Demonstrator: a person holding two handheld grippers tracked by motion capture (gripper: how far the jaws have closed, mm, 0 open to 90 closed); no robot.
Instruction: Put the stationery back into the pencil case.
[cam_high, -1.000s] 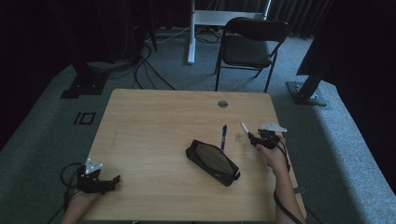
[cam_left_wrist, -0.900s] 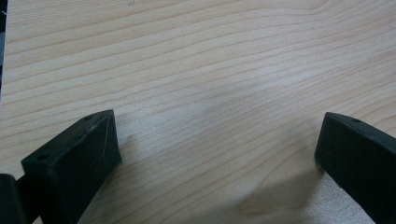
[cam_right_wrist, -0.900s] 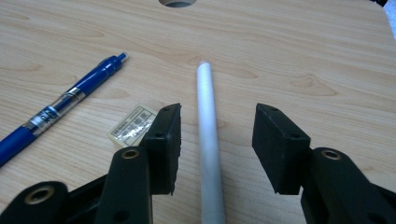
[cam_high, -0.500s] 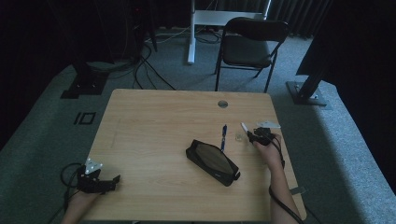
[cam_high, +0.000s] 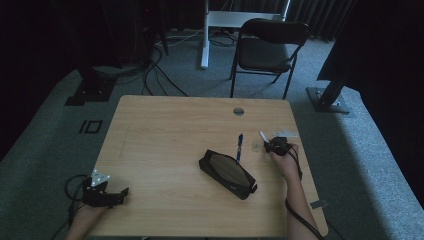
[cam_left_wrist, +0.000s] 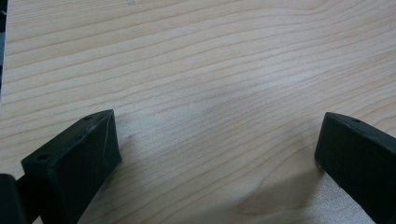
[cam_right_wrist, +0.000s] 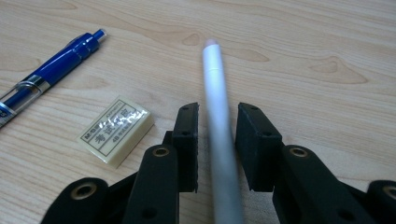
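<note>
Pen (cam_right_wrist: 218, 121), white and slim, lies between the two black jaws of the right gripper (cam_right_wrist: 215, 128), its tip reaching past them toward twelve o'clock in the right gripper view. The jaws have just been closing around it; a thin gap shows on each side of the shaft, so the pads do not appear to press it yet. In the high view the right gripper (cam_high: 270, 145) sits near the desk's (cam_high: 165, 130) three o'clock edge, with the white pen (cam_high: 263, 136) sticking out from it toward eleven o'clock.

Just beside the gripper, at its nine o'clock in the right gripper view, a pale eraser (cam_right_wrist: 116, 130) with printed lettering lies flat on the wood. Farther out, at about ten o'clock, lies a blue pen (cam_right_wrist: 49, 74). In the high view a black pencil case (cam_high: 227, 172) rests near the desk's middle, with the blue pen just beyond its far end.

The left gripper (cam_high: 102, 192) rests at the desk's seven o'clock corner, jaws spread wide over bare wood, well apart from everything else.
</note>
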